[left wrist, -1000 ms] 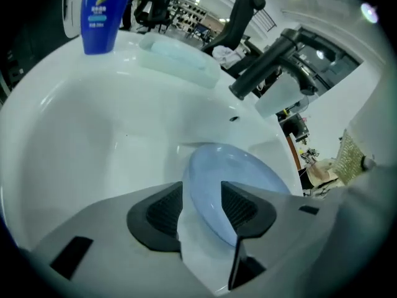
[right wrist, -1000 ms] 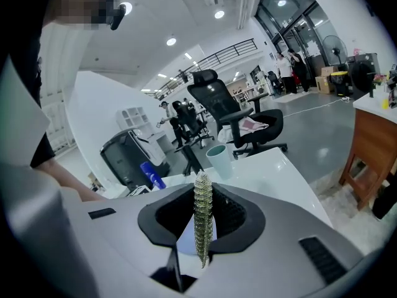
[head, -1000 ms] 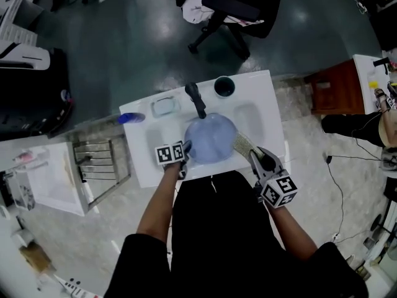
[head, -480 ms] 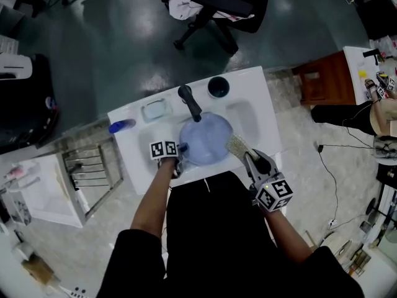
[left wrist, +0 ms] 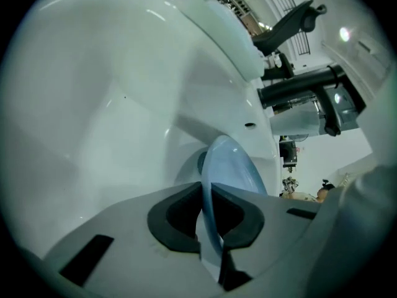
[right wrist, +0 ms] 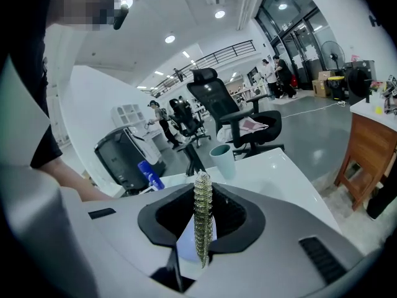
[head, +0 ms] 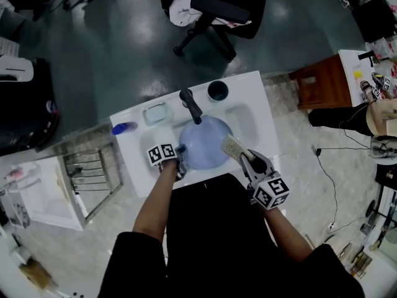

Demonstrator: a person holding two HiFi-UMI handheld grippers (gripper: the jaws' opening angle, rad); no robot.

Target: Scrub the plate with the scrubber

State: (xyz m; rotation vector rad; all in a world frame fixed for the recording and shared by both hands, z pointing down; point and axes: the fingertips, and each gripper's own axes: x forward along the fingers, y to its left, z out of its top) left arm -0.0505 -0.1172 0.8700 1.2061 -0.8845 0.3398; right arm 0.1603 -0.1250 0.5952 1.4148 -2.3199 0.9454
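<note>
A pale blue plate (head: pixel 205 143) lies in the white sink basin (head: pixel 251 120) under the black faucet (head: pixel 191 104). My left gripper (head: pixel 179 160) is at the plate's near-left rim. In the left gripper view its jaws have just been closing, and the left gripper (left wrist: pixel 211 219) now pinches the thin rim of the plate (left wrist: pixel 234 166). My right gripper (head: pixel 247 161) is shut on a speckled yellow-green scrubber (head: pixel 234 146), which reaches to the plate's right edge. In the right gripper view the scrubber (right wrist: pixel 201 210) stands edge-on in the right gripper (right wrist: pixel 201 231).
On the sink top stand a dark cup (head: pixel 218 90), a soap dish (head: pixel 156 113) and a blue bottle (head: pixel 124 128). A metal rack (head: pixel 93 172) is left of the sink, an office chair (head: pixel 214 8) behind it and a wooden cabinet (head: pixel 322 79) to the right.
The left gripper has rolled a little at the plate's left rim. The right gripper has kept the scrubber at the plate's right edge.
</note>
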